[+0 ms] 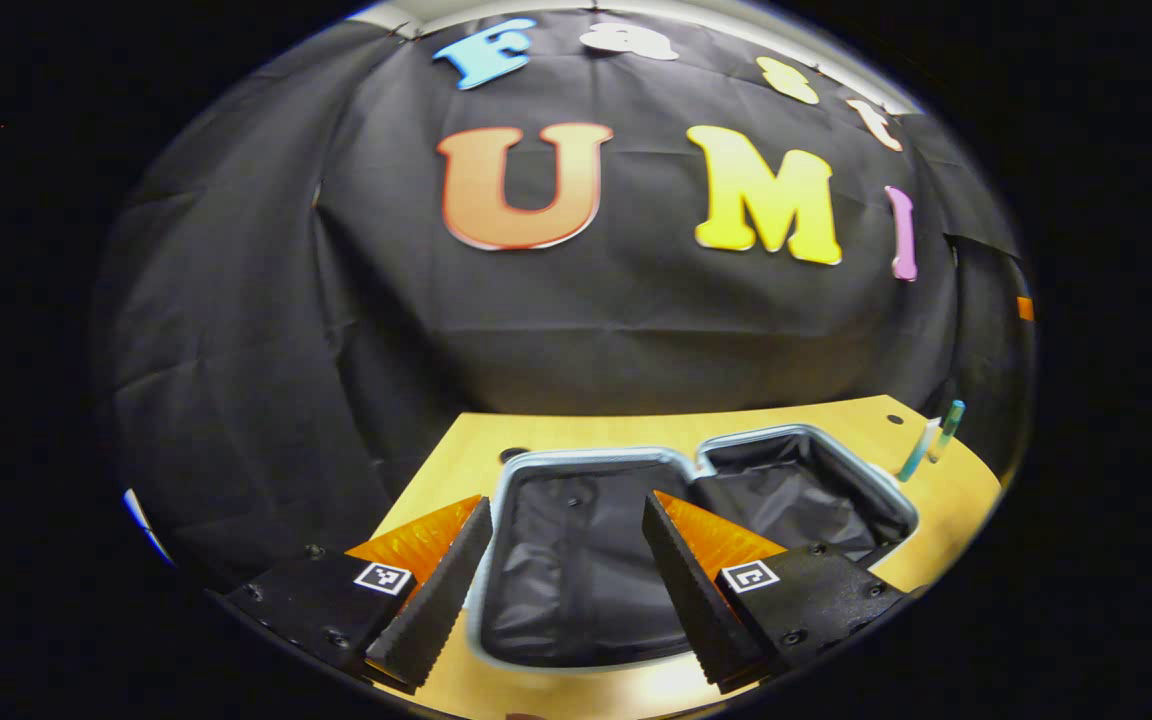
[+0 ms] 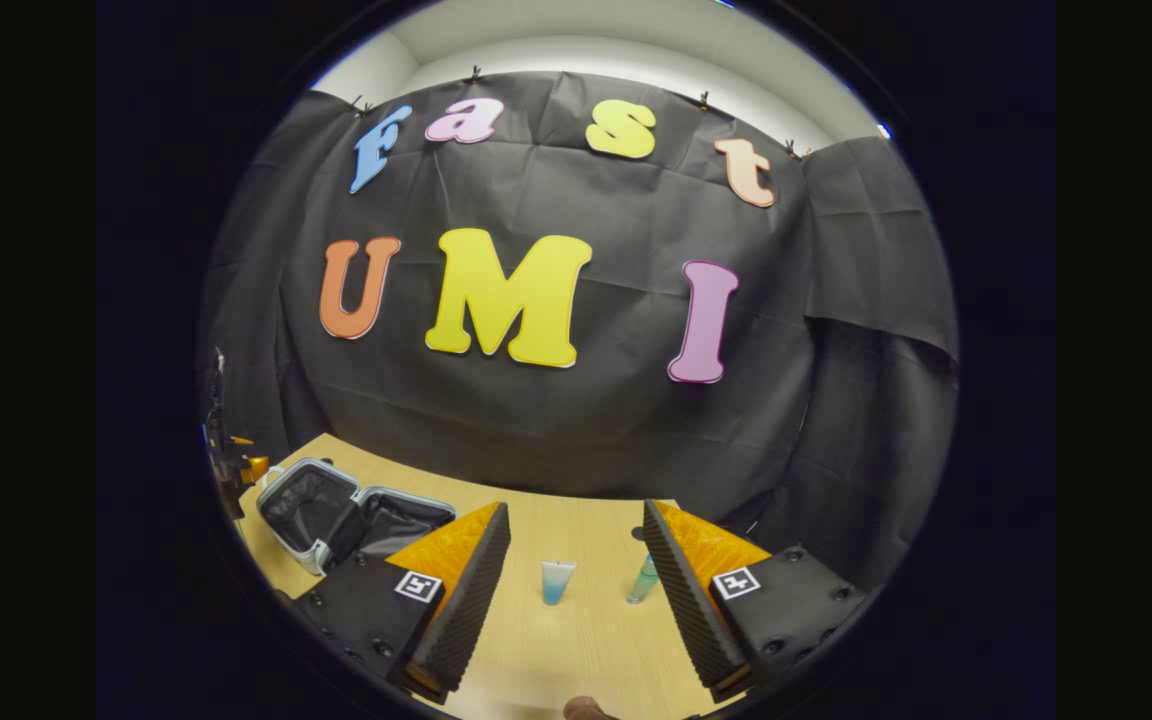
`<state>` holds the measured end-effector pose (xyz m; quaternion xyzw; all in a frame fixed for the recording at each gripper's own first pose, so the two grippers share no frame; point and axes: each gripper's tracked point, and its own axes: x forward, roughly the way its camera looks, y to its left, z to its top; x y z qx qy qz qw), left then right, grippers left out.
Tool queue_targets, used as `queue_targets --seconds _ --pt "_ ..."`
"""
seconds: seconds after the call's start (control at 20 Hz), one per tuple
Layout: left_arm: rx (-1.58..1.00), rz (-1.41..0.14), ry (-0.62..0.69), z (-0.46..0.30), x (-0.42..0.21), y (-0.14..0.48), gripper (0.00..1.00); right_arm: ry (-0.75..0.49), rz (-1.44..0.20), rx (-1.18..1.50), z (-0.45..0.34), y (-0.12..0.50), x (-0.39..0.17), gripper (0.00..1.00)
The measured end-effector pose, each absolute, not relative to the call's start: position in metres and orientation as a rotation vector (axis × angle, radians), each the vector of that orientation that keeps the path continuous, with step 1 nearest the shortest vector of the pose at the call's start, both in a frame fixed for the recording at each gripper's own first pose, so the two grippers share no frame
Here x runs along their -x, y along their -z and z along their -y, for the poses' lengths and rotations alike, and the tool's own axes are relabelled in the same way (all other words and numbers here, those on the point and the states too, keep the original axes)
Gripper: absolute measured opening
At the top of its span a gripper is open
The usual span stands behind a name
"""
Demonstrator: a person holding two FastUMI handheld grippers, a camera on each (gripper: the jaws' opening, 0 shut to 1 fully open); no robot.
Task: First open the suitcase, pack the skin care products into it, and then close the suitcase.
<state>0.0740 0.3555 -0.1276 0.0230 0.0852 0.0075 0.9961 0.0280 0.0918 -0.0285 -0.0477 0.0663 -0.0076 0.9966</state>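
Wooden table [image 2: 576, 640], tube [image 2: 556, 581] ahead of spread right gripper [image 2: 576, 590]

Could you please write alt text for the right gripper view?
The open right tool hovers over a wooden table, facing two upright skincare items: a blue-tinted tube and a teal bottle. To the left, an open suitcase lies flat with its dark lining showing.

No readable text, labels or numbers.
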Motion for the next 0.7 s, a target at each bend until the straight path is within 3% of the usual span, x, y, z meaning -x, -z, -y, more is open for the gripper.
queue_targets --seconds 0.35,0.7 --pt "-0.055 -0.16 0.101 -0.215 -0.085 0.106 0.96 -0.015 -0.154 0.082 -0.042 0.042 -0.047 0.8" --pt "-0.066 -0.196 0.316 -0.042 -0.109 0.138 0.96 -0.034 -0.192 0.096 0.013 0.064 -0.071 0.8"
